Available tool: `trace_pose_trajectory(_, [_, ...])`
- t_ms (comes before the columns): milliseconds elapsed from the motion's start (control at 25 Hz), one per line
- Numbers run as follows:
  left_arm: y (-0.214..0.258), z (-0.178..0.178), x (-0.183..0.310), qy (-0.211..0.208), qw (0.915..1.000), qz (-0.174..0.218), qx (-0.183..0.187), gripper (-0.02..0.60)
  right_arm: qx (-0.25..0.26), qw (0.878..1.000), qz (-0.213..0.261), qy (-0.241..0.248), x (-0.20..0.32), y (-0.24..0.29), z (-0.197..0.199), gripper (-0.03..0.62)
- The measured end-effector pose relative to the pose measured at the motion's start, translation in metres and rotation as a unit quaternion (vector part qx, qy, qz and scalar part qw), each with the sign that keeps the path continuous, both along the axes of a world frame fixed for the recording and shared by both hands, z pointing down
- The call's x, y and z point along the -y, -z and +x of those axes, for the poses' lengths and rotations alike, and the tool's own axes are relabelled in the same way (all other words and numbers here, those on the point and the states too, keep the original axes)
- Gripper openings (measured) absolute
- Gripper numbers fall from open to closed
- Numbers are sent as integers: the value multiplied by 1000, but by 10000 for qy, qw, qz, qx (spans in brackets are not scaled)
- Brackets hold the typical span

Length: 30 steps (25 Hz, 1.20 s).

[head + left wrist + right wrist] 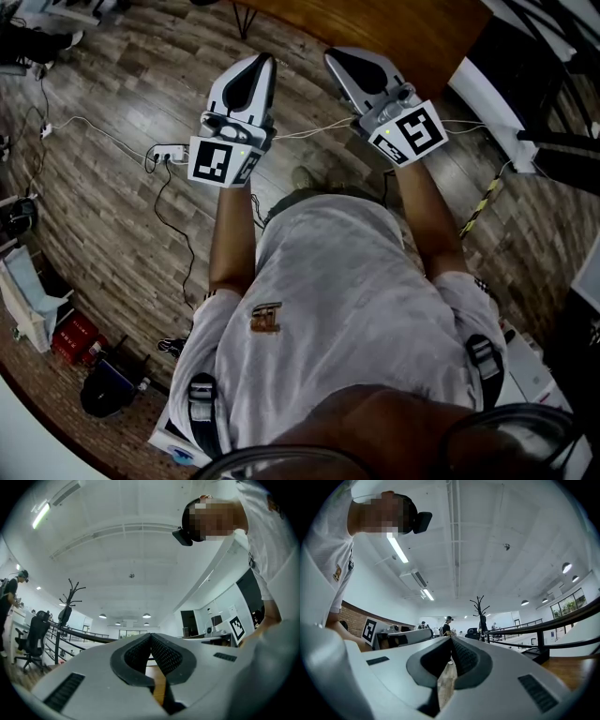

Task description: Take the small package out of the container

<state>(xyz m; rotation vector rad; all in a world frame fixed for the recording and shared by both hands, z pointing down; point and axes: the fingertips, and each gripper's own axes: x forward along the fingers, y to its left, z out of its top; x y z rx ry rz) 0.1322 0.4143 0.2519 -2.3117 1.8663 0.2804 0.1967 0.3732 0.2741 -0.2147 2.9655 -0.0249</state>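
Observation:
No small package and no container shows in any view. In the head view my left gripper [260,62] and right gripper [335,58] are held side by side in front of the person's chest, above the wooden floor [112,216]. Both gripper views look out across a room and up at its ceiling. The left gripper [150,635] has its dark ribbed pads [164,653] pressed together with nothing between them. The right gripper [451,639] is likewise shut and empty. Each gripper's marker cube shows in the other's view.
A white power strip [167,155] and cables lie on the floor at left. A brown table edge [394,23] is at the top, a red box [73,337] at lower left. A coat stand [69,603], an office chair [33,637] and distant people [447,625] stand in the room.

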Motion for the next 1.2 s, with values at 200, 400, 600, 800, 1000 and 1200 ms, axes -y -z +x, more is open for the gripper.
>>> trace_pose_trajectory(200, [1, -15, 2, -33, 10000, 33, 17, 18, -36, 9999, -2, -104, 3, -1, -10, 32])
trace_pose_trajectory(400, [3, -39, 0, -100, 9999, 103, 50, 18, -88, 9998, 20, -184, 1, -2, -28, 32])
trace_pose_trajectory(600, [8, -68, -6, -201, 9996, 192, 105, 18, -145, 9995, 72, -273, -7, -3, -53, 32])
trace_pose_trajectory(800, [10, -88, -10, -295, 9992, 248, 142, 18, -217, 9989, 106, -405, -15, -6, -69, 32])
trace_pose_trajectory(1000, [9, -105, -18, -410, 9987, 278, 150, 18, -288, 9983, 122, -483, -27, -9, -86, 32])
trace_pose_trajectory(1200, [8, -115, -23, -432, 9985, 320, 103, 18, -371, 9979, 144, -502, -34, -12, -94, 32])
